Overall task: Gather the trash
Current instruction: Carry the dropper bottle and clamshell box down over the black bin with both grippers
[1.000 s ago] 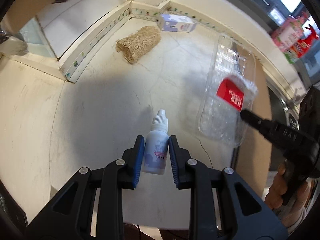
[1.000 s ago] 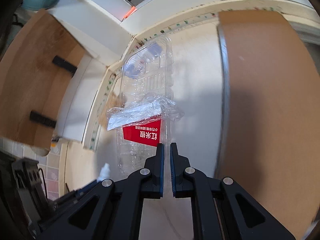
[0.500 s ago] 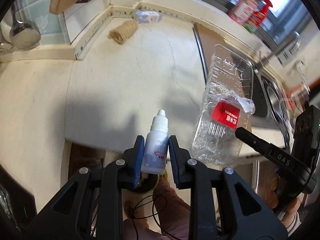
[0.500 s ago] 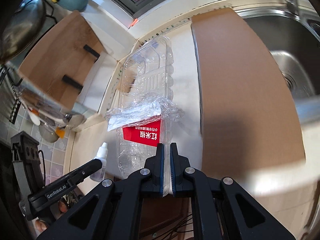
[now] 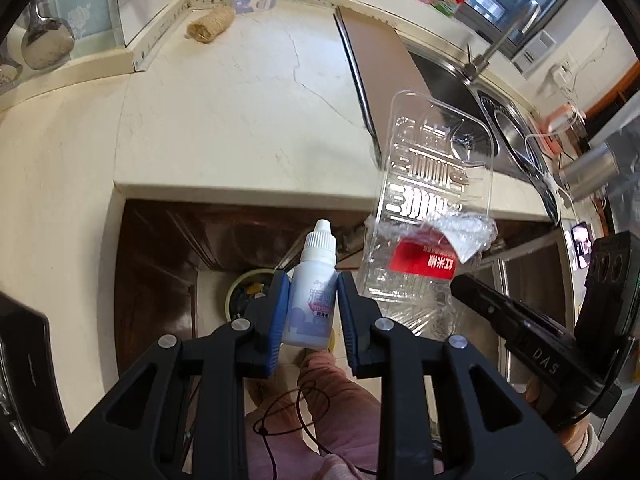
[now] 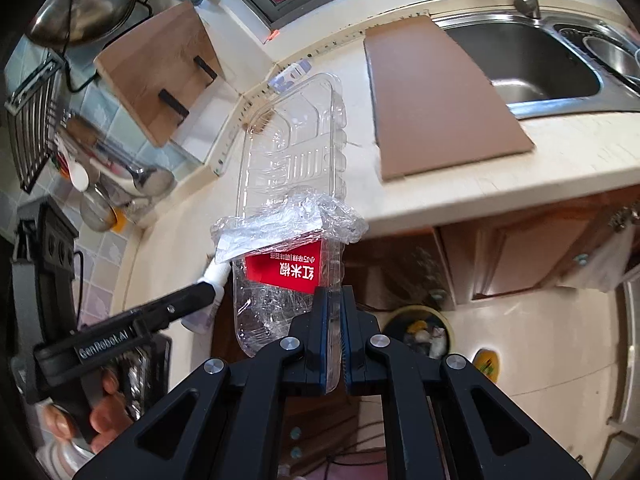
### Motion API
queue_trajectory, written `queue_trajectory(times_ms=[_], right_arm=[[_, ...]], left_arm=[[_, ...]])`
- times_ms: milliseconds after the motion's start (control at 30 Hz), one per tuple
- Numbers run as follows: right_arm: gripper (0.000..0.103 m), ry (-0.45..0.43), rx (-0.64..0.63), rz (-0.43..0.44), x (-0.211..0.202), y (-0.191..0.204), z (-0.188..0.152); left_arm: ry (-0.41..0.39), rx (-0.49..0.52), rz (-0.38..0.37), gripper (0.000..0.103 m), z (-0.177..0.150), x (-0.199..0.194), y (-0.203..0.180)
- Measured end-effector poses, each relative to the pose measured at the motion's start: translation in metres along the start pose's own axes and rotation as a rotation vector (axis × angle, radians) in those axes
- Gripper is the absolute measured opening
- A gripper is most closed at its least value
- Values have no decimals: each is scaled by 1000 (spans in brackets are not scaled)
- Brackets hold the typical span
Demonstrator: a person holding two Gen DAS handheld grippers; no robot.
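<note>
Over the counter's edge (image 5: 248, 194), the left gripper (image 5: 313, 308) pinches a small white dropper bottle (image 5: 312, 296) upright above the floor bin (image 5: 244, 288). From the right wrist, the right gripper (image 6: 334, 340) is clamped on the rim of a clear plastic tray (image 6: 292, 184) with a red label, hanging in the air beside the bottle.

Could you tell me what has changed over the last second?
Both hands carried their loads back off the counter; the trash bin on the floor now shows below. Unchanged: left gripper clamps the dropper bottle, right gripper the clear plastic tray.
</note>
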State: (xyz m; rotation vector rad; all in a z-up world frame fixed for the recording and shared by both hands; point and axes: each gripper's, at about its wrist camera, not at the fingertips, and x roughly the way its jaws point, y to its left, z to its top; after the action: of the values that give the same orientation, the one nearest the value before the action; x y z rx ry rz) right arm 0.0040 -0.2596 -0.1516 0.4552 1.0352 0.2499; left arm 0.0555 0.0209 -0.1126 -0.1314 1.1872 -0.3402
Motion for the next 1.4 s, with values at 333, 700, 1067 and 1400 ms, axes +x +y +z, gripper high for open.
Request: queue_trajectory(times_ms=[333, 700, 1067, 1400], right_arm=[[5, 54, -4, -40, -14, -30, -47], [5, 156, -58, -109, 41, -91, -63], [5, 345, -68, -121, 142, -140, -114], [5, 566, 54, -140, 278, -197, -154]], left_arm=[[67, -56, 1, 22, -30, 30, -20], [158, -143, 34, 22, -72, 108, -21], [254, -279, 82, 22, -115, 203, 21], [312, -337, 133, 22, -139, 304, 77]])
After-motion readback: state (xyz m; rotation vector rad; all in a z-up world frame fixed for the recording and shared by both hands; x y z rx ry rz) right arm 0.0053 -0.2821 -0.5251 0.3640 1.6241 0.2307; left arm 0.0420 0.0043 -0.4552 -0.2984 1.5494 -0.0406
